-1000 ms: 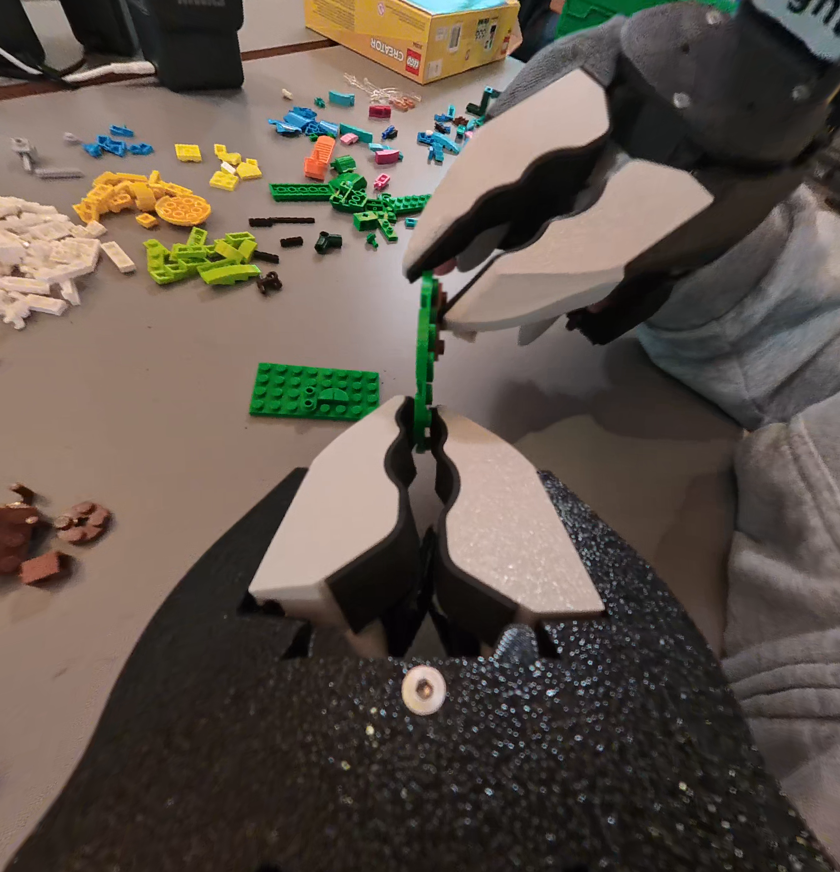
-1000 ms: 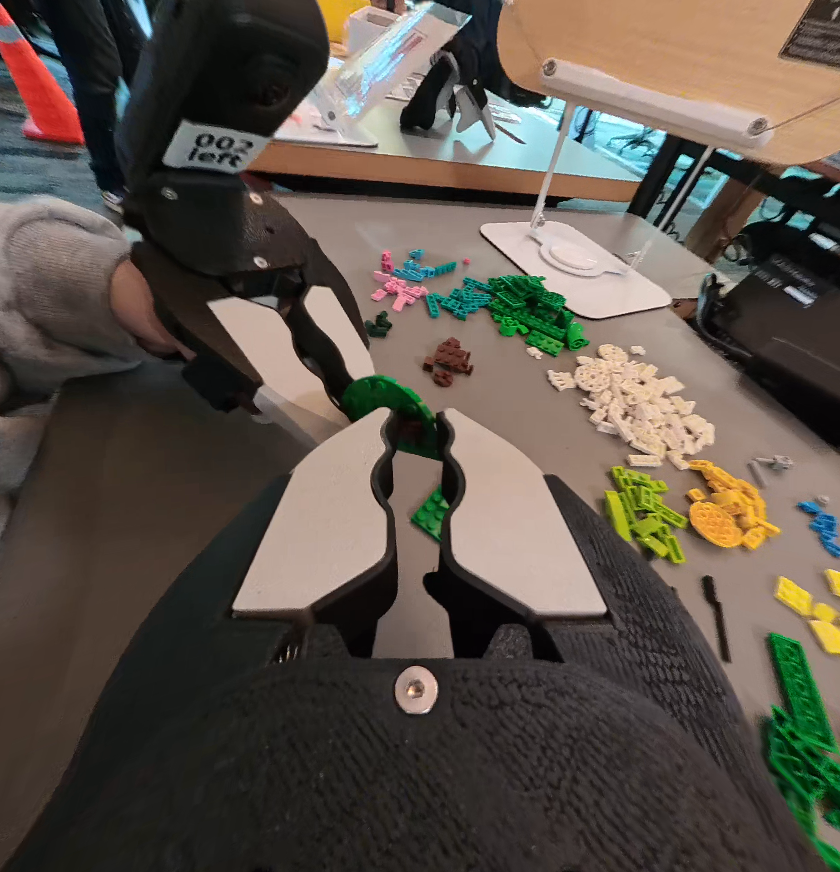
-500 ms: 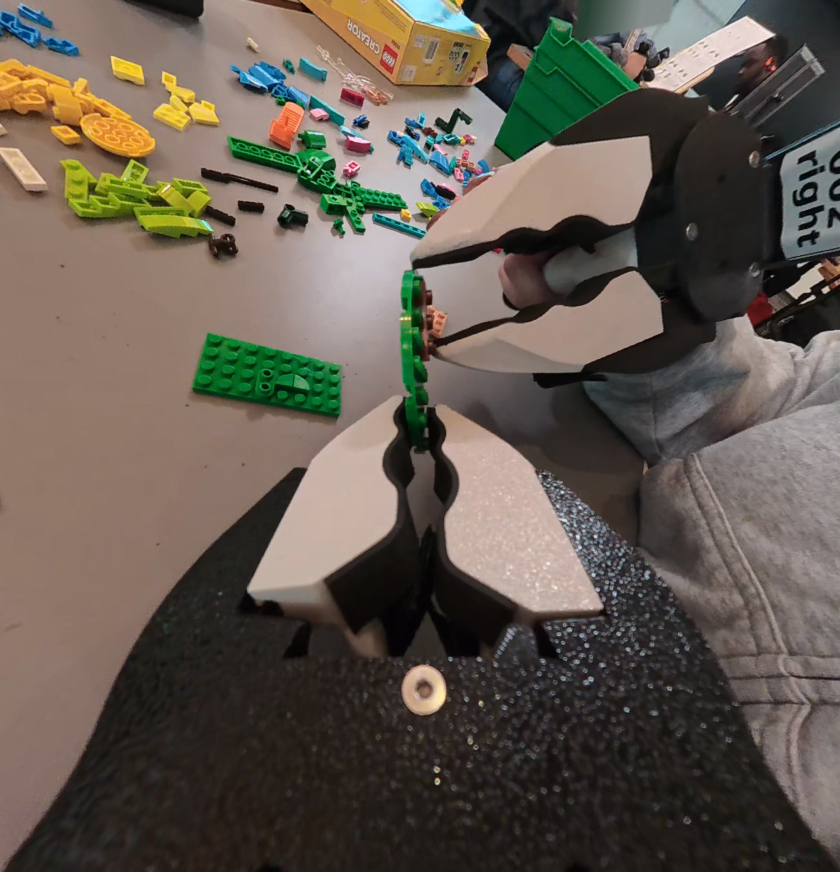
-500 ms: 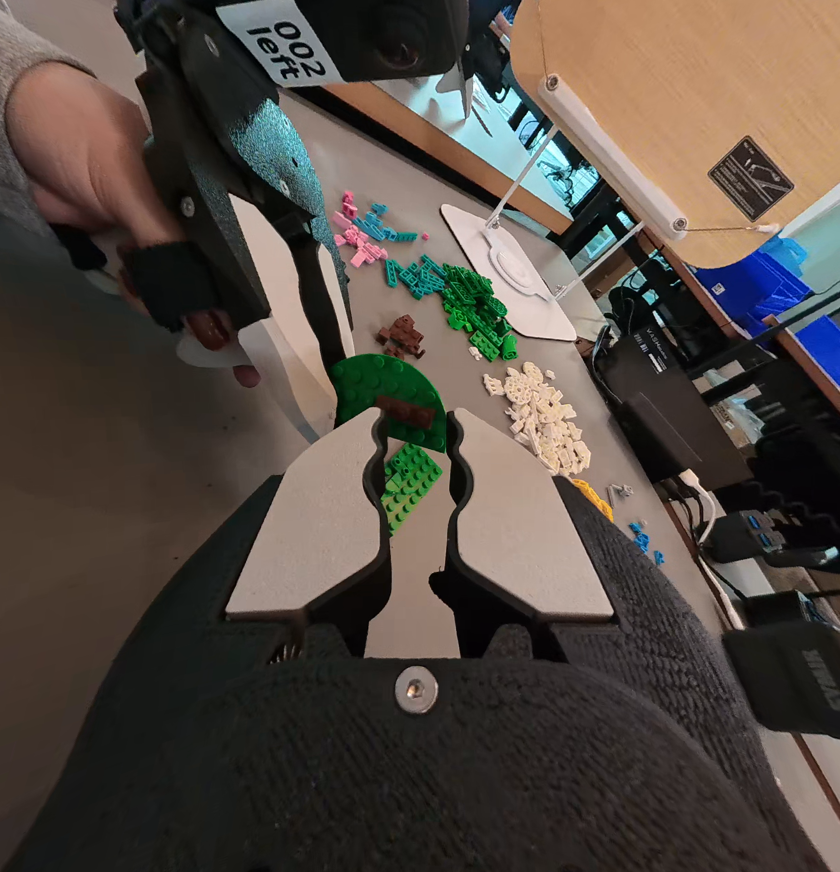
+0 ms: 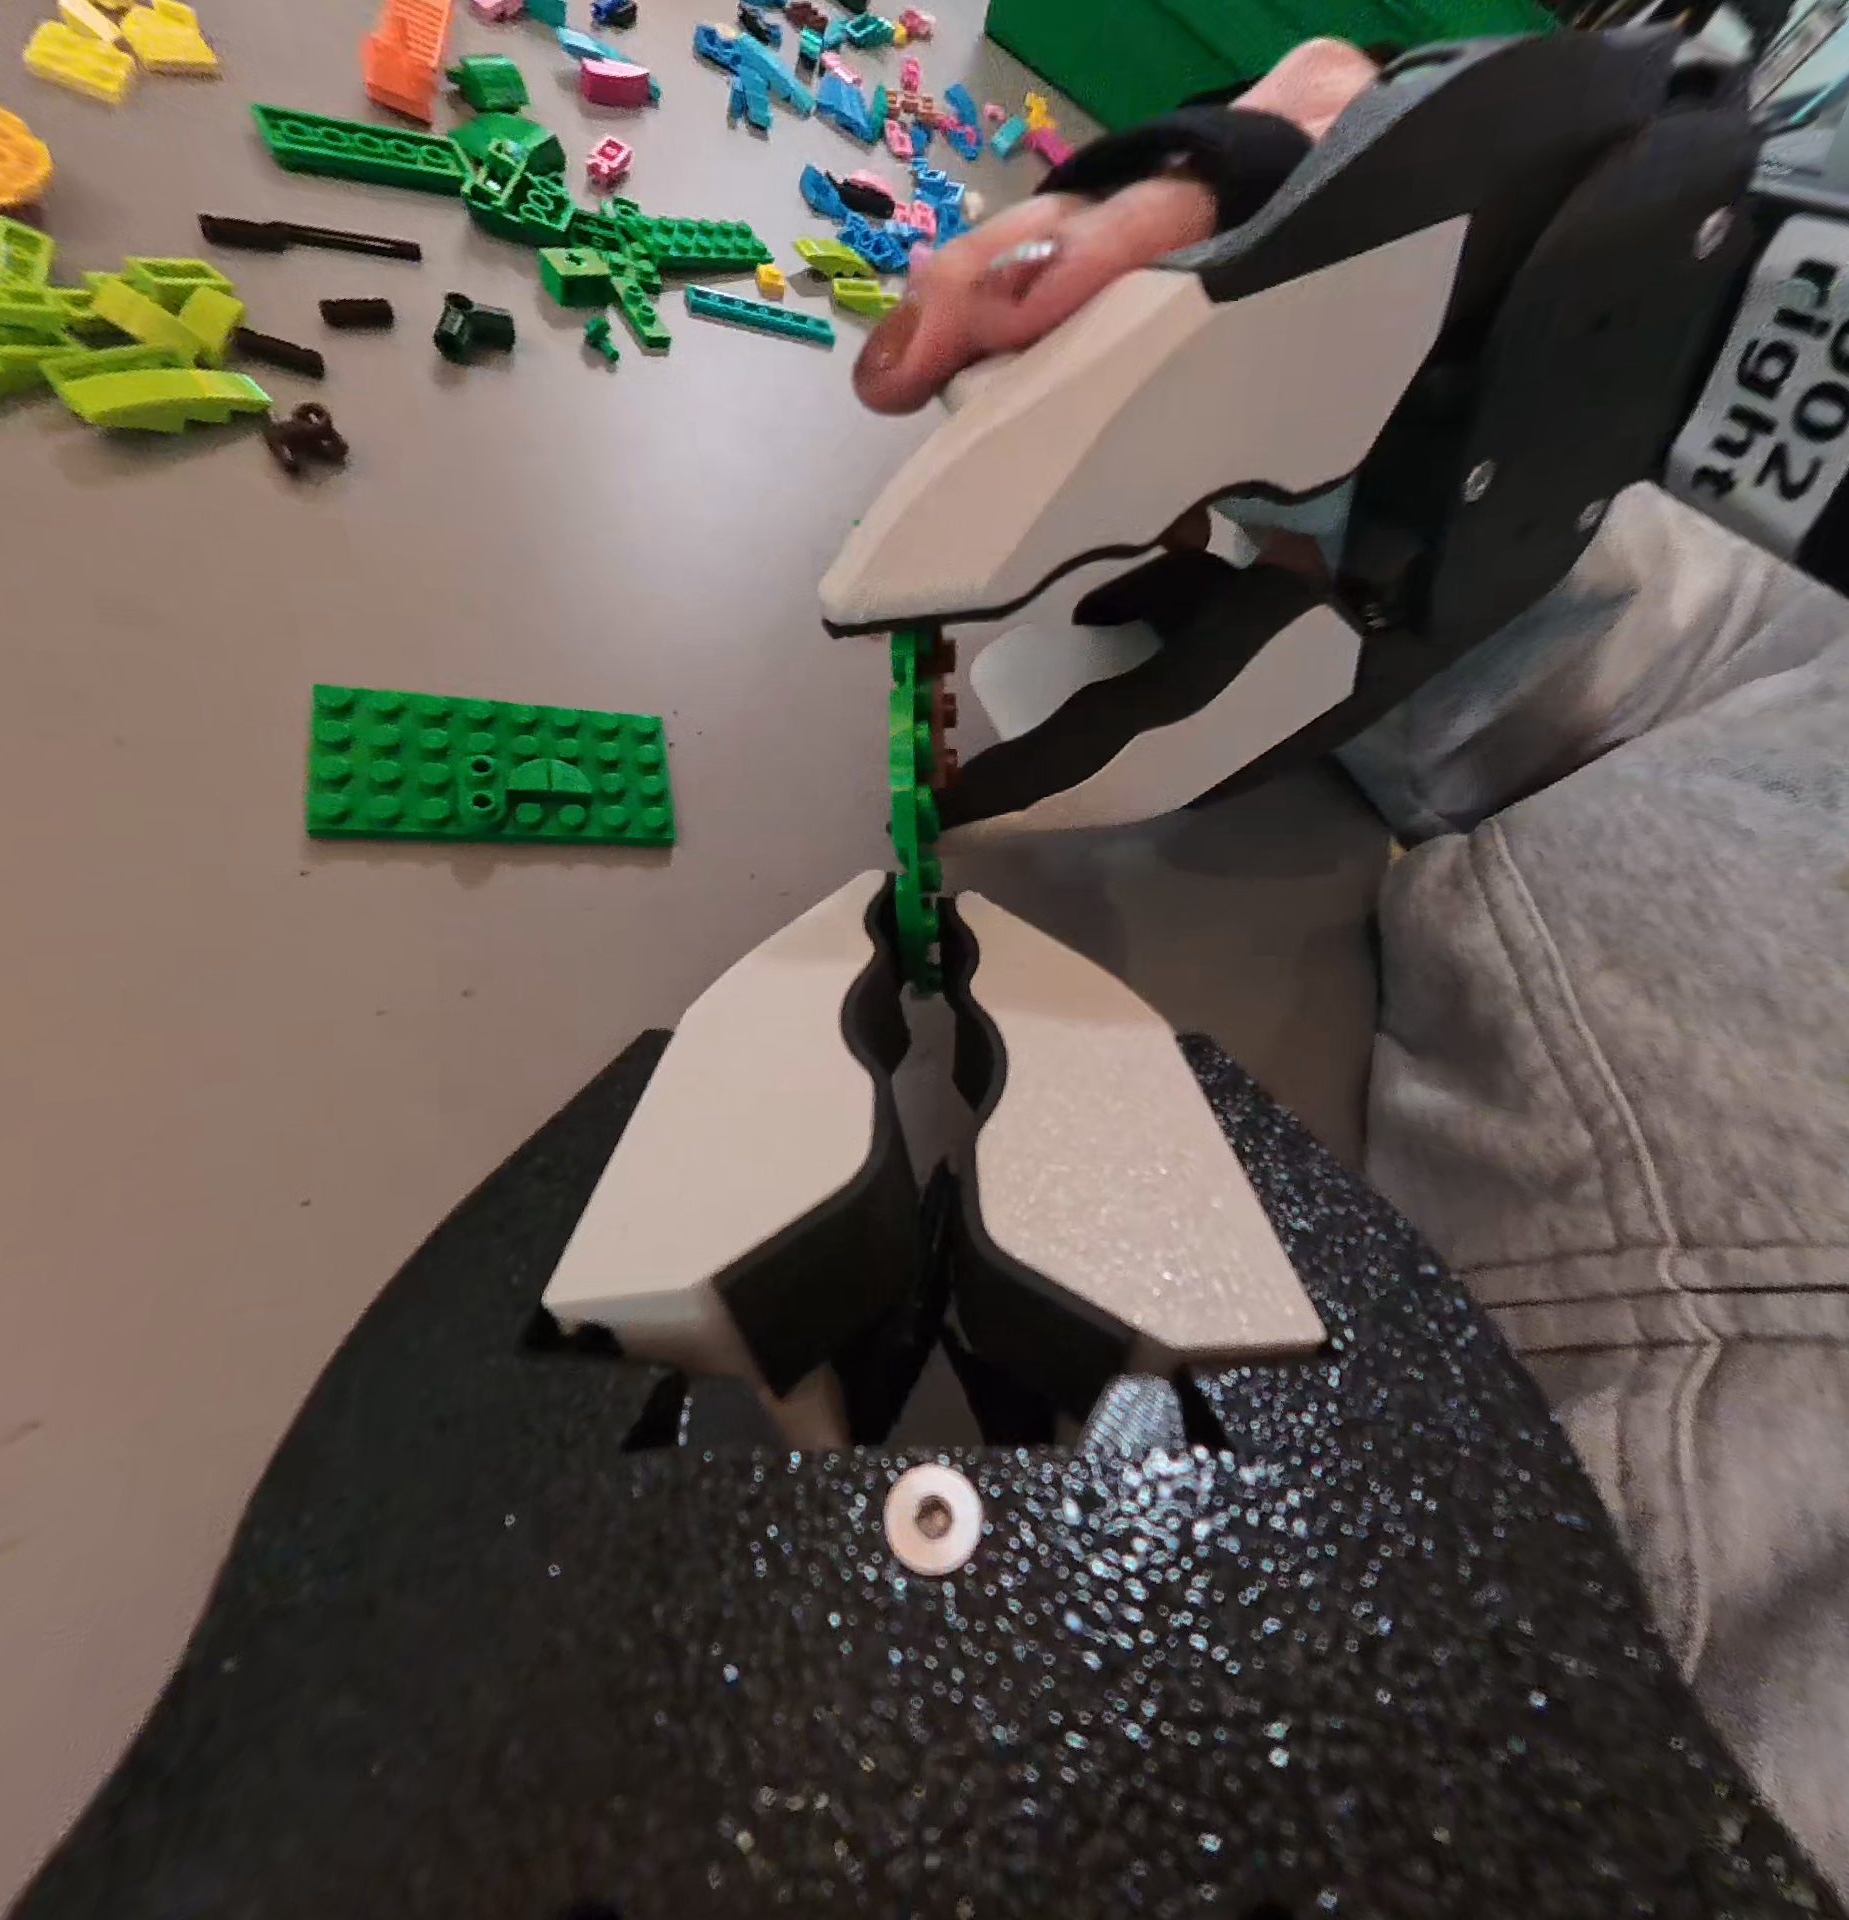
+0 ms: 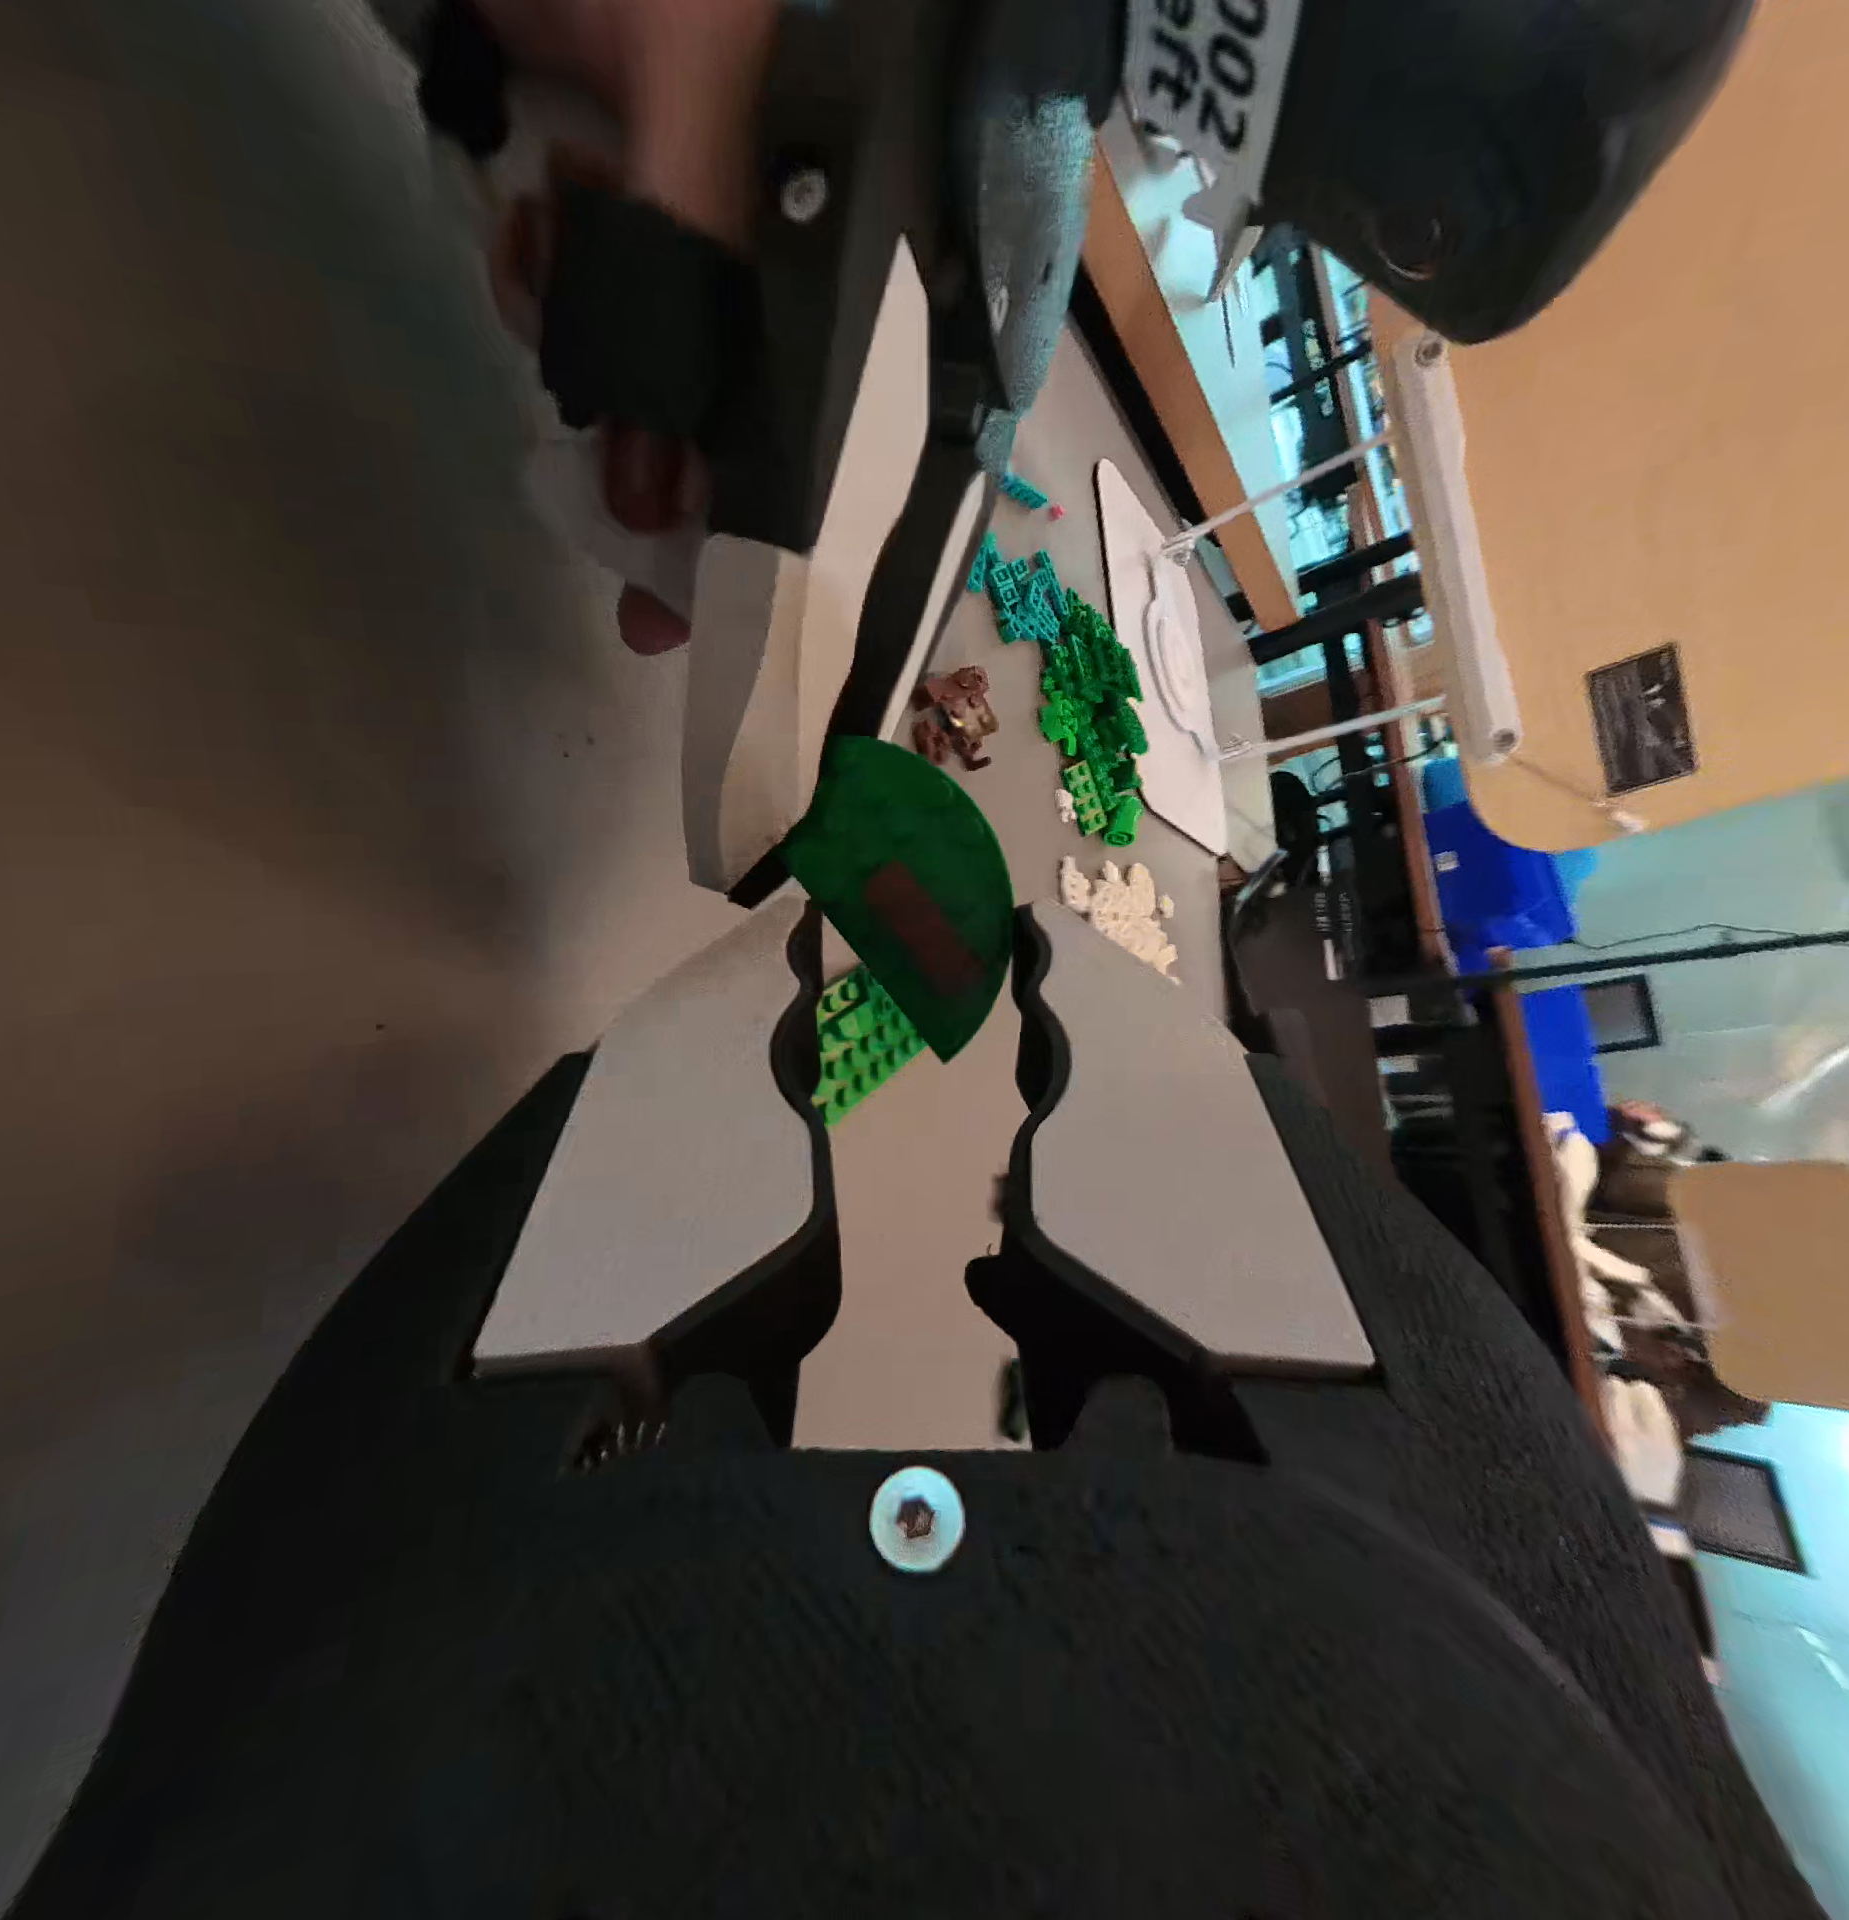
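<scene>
Right hand-held gripper (image 6: 915,935): jaws spread either side of a green half-round plate (image 6: 904,894) bearing 1 brown strip (image 6: 925,930). Left hand-held gripper (image 6: 785,862) pinches the plate's edge above the bench (image 6: 276,935).

Both views were evenly lit by soft indoor light, with faint, diffuse shadows on the grey table (image 5: 276,1039) and small glints sparkling on the black gripper body along the bottom of the left wrist view. The right wrist view was tilted, dim and smeared by motion blur in its upper left, with brighter daylight at the right edge. Wide-angle distortion bent both frames' edges.
</scene>
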The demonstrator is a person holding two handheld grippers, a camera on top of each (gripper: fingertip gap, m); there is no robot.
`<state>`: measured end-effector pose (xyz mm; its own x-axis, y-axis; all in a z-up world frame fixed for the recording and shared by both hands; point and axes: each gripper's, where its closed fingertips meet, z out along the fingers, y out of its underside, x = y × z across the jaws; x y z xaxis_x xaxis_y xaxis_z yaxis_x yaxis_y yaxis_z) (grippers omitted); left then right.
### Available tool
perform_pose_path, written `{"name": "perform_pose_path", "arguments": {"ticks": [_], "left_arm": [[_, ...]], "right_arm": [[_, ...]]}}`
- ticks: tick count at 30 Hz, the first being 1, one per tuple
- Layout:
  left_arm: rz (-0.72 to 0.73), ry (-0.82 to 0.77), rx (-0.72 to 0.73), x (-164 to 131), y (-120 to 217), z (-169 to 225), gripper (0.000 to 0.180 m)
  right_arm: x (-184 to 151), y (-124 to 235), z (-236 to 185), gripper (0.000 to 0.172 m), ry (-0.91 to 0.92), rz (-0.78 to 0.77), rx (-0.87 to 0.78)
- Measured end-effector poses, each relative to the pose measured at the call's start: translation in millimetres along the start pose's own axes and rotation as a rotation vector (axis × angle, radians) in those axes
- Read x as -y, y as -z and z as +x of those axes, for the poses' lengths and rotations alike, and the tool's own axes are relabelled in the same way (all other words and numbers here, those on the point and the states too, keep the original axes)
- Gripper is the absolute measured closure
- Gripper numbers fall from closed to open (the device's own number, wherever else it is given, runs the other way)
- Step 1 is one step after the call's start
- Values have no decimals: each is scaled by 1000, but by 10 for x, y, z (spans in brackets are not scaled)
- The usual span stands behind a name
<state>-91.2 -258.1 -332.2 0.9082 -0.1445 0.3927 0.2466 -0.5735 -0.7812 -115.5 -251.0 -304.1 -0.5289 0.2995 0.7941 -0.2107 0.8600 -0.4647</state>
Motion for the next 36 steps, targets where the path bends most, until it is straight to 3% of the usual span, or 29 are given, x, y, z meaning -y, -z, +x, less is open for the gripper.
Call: {"name": "perform_pose_path", "arguments": {"ticks": [4, 8, 11, 15, 17, 27, 32, 36], "left_arm": [[67, -62, 73, 119, 55, -79, 175], [186, -219, 215, 311, 126, -156, 150], [230, -242, 249, 365, 121, -180, 150], [334, -45, 110, 448, 130, -174, 152], [411, 0, 89, 518, 169, -193, 175], [644, -37, 198, 708, 291, -227, 170], [722, 36, 139, 764, 355, -217, 152], [727, 100, 52, 758, 353, -191, 174]], "right_arm": [[-76, -53, 94, 139, -167, -31, -36], [-154, -97, 186, 142, -480, 6, -41], [-159, -95, 211, 141, -602, 54, -30], [-146, -68, 258, 142, -630, 107, -74], [-146, -63, 279, 142, -625, 119, -108], [-80, -20, 429, 144, -657, 179, -278], [-33, 3, 429, 144, -693, 227, -269], [-27, -22, 394, 144, -670, 216, -264]]}}
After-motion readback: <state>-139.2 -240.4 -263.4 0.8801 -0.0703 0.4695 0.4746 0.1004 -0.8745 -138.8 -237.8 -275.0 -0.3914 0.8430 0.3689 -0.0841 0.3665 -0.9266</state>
